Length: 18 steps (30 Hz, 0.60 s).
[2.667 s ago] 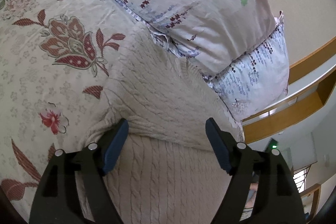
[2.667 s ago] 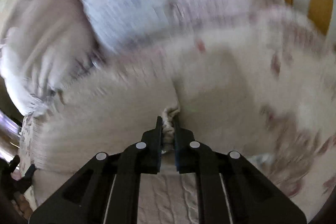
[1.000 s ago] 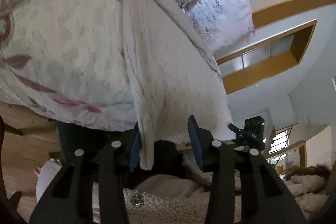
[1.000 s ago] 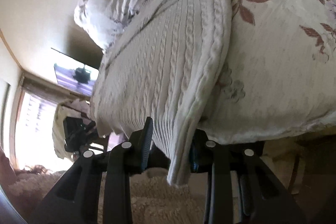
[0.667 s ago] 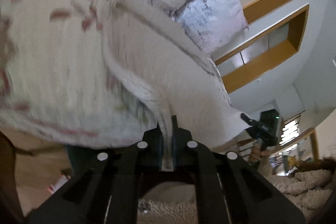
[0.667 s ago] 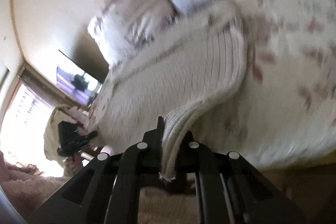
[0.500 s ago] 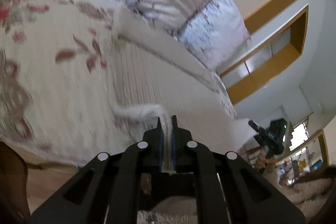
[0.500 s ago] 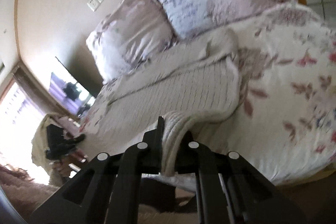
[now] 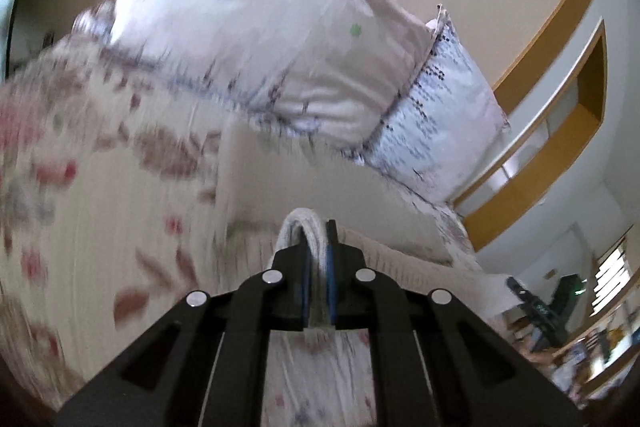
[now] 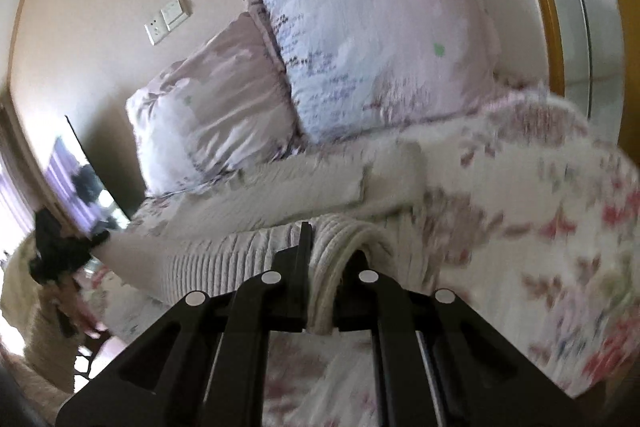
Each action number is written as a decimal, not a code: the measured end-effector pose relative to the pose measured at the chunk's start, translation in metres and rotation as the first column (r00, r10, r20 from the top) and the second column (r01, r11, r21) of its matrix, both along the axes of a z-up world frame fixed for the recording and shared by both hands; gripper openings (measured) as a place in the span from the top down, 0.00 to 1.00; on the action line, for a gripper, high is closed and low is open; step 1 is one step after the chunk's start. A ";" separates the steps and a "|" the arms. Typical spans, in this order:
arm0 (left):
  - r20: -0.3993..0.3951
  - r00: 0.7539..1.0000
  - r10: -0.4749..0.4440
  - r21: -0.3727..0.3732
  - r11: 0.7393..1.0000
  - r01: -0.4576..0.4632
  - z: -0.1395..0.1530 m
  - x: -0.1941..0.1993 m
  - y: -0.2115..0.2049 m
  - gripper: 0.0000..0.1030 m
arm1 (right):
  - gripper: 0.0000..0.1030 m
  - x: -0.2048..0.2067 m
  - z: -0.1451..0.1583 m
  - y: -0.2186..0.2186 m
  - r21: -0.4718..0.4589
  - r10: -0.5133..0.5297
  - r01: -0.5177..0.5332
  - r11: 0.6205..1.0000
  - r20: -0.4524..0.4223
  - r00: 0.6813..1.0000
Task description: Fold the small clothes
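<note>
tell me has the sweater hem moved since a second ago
Yes. The sweater hem, which hung below the bed edge then, is now lifted up over the bedspread toward the pillows, clamped in the right gripper and the left gripper.

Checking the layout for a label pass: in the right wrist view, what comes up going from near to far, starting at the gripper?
Right gripper shut on the knit sweater → floral bedspread → pillows → wall with the switch plate.

A home bedroom: a bed with a floral bedspread, two patterned pillows at its head edge, a wall switch plate, wood trim.
</note>
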<state>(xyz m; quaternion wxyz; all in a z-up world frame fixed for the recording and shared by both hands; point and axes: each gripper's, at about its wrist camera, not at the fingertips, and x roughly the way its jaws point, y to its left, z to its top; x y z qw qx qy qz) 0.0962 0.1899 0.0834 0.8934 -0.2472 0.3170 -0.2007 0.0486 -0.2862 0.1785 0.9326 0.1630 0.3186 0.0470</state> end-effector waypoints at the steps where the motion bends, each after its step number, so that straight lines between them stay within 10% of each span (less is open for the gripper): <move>1: 0.016 1.000 0.007 0.019 1.000 -0.007 0.007 0.011 -0.004 0.94 | 0.92 0.007 0.003 0.001 -0.024 -0.003 0.004 1.000 0.008 1.000; 18: -0.020 0.994 0.107 0.012 0.994 -0.106 -0.005 0.144 -0.026 0.94 | 0.92 0.138 -0.026 -0.021 0.002 -0.103 0.103 0.995 -0.002 0.995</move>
